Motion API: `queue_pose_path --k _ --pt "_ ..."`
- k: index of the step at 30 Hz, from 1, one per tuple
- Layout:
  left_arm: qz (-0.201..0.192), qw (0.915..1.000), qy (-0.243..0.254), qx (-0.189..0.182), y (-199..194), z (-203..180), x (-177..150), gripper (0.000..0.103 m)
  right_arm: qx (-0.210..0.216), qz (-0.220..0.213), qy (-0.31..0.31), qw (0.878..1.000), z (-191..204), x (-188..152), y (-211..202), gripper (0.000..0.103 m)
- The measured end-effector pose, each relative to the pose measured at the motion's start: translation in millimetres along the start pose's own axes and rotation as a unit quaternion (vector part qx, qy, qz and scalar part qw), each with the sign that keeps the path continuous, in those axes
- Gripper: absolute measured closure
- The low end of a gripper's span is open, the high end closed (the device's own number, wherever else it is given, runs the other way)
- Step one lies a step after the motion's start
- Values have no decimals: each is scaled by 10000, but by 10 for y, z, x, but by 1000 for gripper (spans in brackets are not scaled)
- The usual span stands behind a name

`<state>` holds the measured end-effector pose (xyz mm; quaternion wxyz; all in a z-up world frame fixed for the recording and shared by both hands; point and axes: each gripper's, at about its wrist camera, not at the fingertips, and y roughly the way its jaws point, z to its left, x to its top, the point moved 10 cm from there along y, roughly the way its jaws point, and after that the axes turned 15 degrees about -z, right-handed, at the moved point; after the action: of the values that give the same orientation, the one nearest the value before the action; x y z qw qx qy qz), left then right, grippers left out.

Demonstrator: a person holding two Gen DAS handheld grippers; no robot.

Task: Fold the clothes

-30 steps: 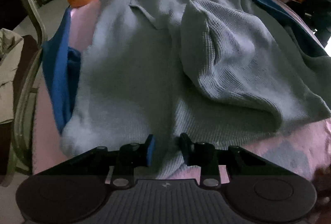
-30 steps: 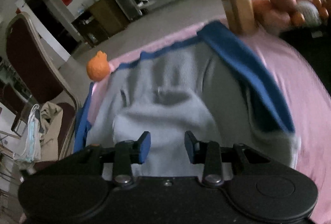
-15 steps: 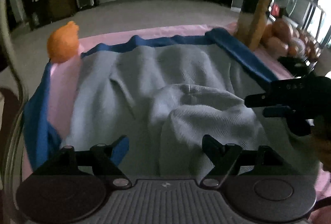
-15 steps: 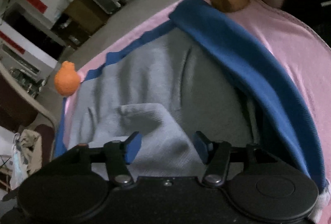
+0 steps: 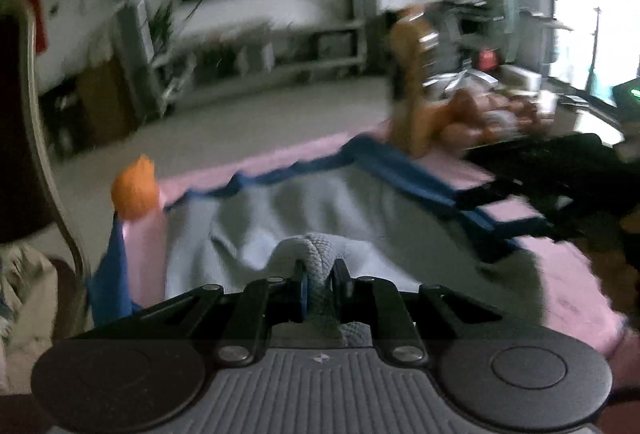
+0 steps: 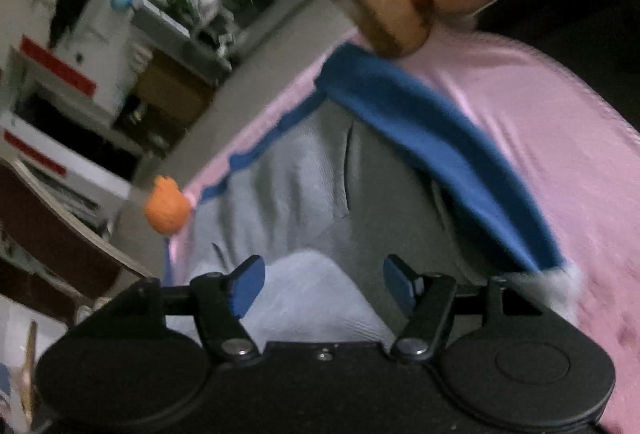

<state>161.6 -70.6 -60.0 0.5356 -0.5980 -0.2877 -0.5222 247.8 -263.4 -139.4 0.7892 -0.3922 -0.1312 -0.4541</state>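
Nowhere legible writing; left gripper (image 5: 319, 280) closing on grey sweater (image 5: 316, 254).

Opening hand-held gripper (image 6: 324, 284) over grey sweater (image 6: 304, 185)

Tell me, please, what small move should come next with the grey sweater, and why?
Probably carry the pinched fold across the grey sweater with the left claw. Its jaws are closing on a bunched ridge of knit, while the right claw is opening, its pads clear of the cloth below, so only the left can move fabric.
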Motion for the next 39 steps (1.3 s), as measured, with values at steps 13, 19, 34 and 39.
queue_pose_path --k 13,19,34,39 --pt "1846 9532 576 -2326 -1531 -1343 -1223 86 256 -500 -601 9966 316 1 -1210 34" --pt "743 9678 717 -2296 -1653 -1014 -646 55 331 -506 -634 9962 372 -16 -1238 33" --pt "605 9936 -871 385 313 536 -48 84 37 -862 -1786 9801 629 489 -553 82" --pt "712 9870 -1304 611 932 869 -132 67 202 -694 -2342 9695 950 633 104 79"
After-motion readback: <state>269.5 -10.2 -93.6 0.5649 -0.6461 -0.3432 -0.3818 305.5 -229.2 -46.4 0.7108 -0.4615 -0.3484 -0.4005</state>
